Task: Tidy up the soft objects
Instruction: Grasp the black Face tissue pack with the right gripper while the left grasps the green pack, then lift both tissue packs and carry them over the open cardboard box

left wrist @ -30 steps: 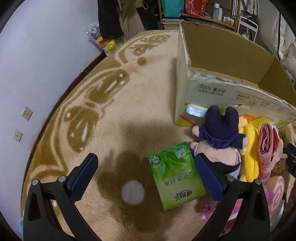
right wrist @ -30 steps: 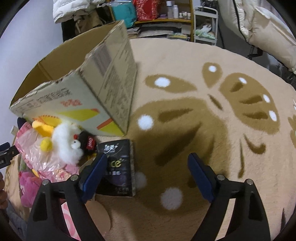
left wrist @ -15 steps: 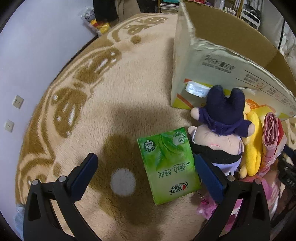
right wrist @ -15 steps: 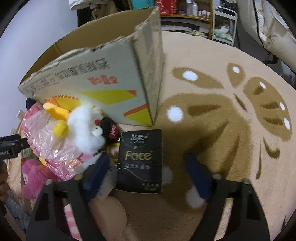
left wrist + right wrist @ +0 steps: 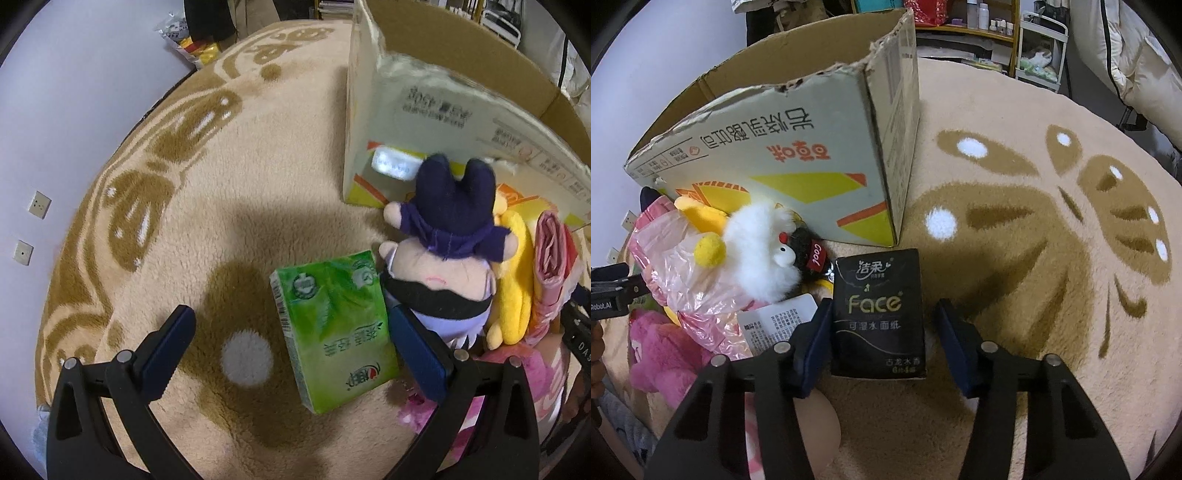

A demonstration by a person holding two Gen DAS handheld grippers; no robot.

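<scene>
A green tissue pack (image 5: 332, 325) lies on the beige rug between the fingers of my left gripper (image 5: 291, 339), which is open; the right finger is beside the pack's right edge. A plush doll with a dark purple hat (image 5: 443, 251) lies right of it. A black tissue pack (image 5: 879, 314) lies between the fingers of my right gripper (image 5: 882, 332), which is open and straddles it closely. An open cardboard box (image 5: 798, 140) stands behind; it also shows in the left wrist view (image 5: 443, 110).
Soft toys lie beside the box: a white fluffy toy (image 5: 757, 243), a pink plastic bag (image 5: 672, 266), a pink plush (image 5: 661, 354), a yellow plush (image 5: 517, 280). A wall (image 5: 55, 110) borders the rug on the left. Shelves (image 5: 979, 22) stand behind.
Both grippers moved forward and down toward their tissue packs. The right gripper narrowed around the black pack. The left gripper now straddles the green pack.
</scene>
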